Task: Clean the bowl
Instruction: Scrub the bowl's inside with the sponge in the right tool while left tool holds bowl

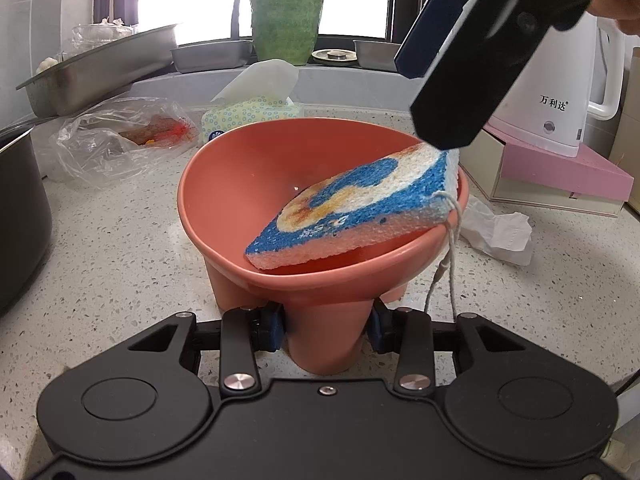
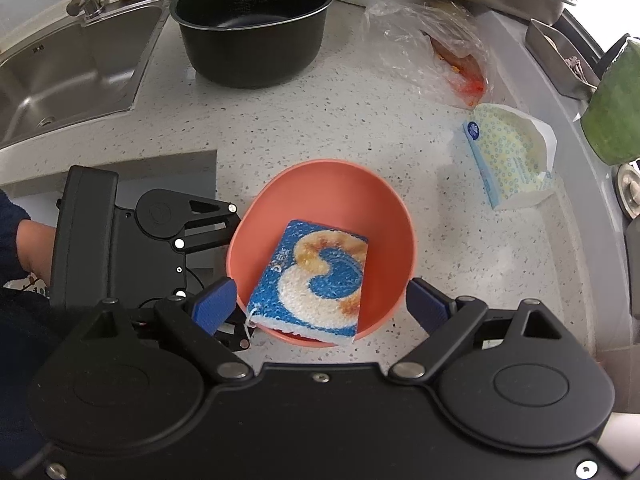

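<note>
In the left wrist view, the salmon bowl (image 1: 320, 200) stands on the speckled counter (image 1: 120, 240), its near leg clamped by the left gripper (image 1: 326, 326); it is judged light, rigid, smooth plastic.

In the right wrist view, the sponge (image 2: 312, 280) lies loose in the bowl's near part, under the right gripper (image 2: 320, 308), whose jaws stand wide apart, empty. The sponge is judged soft and compressible, best taken across its long edges.

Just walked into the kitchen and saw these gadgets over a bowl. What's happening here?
A person is cleaning a pink bowl on the counter with two handheld grippers. The left gripper is clamped on one of the bowl's legs, steadying it. The right gripper hangs above with jaws open, holding nothing. The blue and white sponge lies tilted inside the bowl, leaning on its rim.
</note>
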The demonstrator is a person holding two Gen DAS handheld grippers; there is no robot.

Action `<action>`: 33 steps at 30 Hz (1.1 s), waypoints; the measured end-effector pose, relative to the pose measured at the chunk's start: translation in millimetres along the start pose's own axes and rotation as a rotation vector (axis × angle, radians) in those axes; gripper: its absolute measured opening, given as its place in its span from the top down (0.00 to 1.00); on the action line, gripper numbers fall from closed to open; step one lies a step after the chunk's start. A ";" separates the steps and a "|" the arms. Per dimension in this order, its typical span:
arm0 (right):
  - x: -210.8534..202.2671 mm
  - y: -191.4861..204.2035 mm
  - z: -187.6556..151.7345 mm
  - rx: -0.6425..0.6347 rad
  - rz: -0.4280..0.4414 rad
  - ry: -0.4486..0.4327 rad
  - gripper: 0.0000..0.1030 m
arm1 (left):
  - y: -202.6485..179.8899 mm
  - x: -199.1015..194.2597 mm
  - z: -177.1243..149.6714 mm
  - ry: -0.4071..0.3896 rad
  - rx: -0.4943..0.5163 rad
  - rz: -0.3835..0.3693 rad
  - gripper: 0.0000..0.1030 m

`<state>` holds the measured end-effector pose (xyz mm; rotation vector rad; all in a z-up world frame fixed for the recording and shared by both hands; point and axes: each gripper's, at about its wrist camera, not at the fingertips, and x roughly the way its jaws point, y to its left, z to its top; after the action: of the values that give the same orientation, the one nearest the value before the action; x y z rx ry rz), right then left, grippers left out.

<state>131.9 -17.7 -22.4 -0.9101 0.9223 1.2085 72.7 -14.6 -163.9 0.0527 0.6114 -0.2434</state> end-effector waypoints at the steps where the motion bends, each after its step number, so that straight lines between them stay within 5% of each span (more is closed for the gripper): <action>1: -2.1 0.0 -1.0 -0.007 0.005 -0.008 0.09 | 0.2 0.0 0.0 0.000 0.000 0.000 0.63; 7: -18.0 5.5 -7.8 -0.105 0.018 -0.075 0.09 | 1.2 -0.2 0.2 0.001 0.000 -0.002 0.63; 23: -10.4 55.0 -44.9 -0.607 -0.123 -0.147 0.09 | 0.2 1.5 1.5 0.001 -0.007 -0.002 0.63; 33: 6.7 70.0 -52.8 -0.816 -0.177 -0.108 0.10 | 1.4 1.7 1.0 0.000 -0.006 -0.003 0.63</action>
<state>58.7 -55.6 -53.0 -1.5093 0.2222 1.4796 74.9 -13.7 -164.1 0.0461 0.6120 -0.2448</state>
